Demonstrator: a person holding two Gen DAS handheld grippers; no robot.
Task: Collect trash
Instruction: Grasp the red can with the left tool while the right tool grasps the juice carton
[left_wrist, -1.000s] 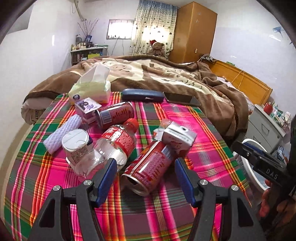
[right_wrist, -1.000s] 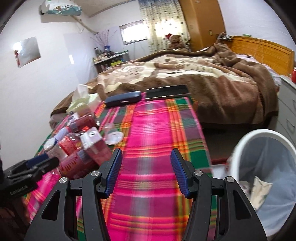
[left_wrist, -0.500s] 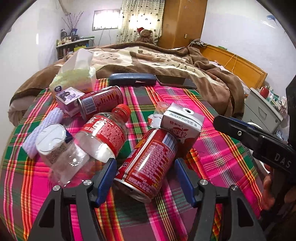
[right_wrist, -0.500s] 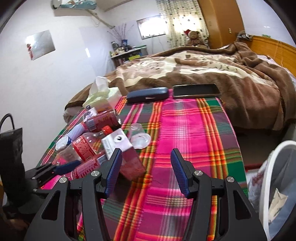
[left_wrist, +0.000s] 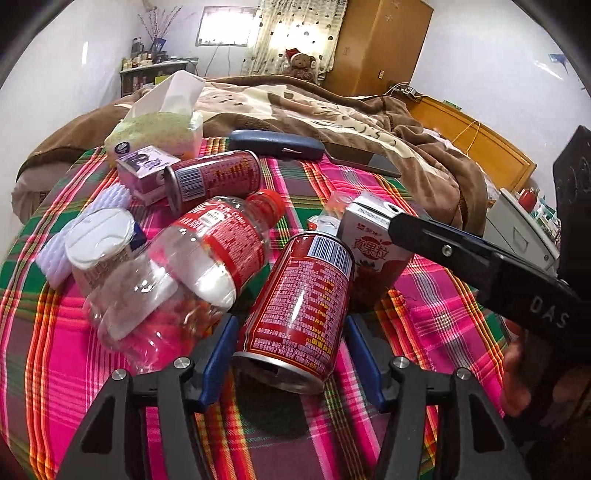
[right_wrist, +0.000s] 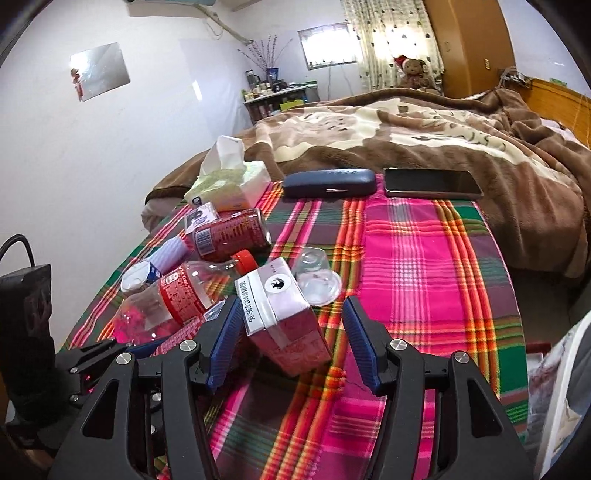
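Note:
A red drink can (left_wrist: 303, 295) lies on the plaid cloth (left_wrist: 436, 317) between the pads of my left gripper (left_wrist: 290, 321). Its jaws are closing and the pads stand close to the can's sides. A pink milk carton (right_wrist: 280, 317) leans against the can's far end. My right gripper (right_wrist: 291, 306) is open and straddles the carton's near corner, with a gap on the right side. Behind lie a clear bottle with a red label (left_wrist: 192, 266), a second red can (left_wrist: 218, 177), a small purple carton (left_wrist: 144, 166), a white-lidded cup (left_wrist: 99, 236) and a clear plastic cup (right_wrist: 317, 277).
At the cloth's far edge lie a tissue pack (left_wrist: 159, 129), a dark blue glasses case (right_wrist: 328, 182) and a phone (right_wrist: 432, 182). Behind them a brown blanket covers the bed. A white bin (right_wrist: 561, 398) with a liner stands on the floor at the right.
My left gripper came down and forward around the red can, and its jaws narrowed. My right gripper swung left from the bin side to the pink carton.

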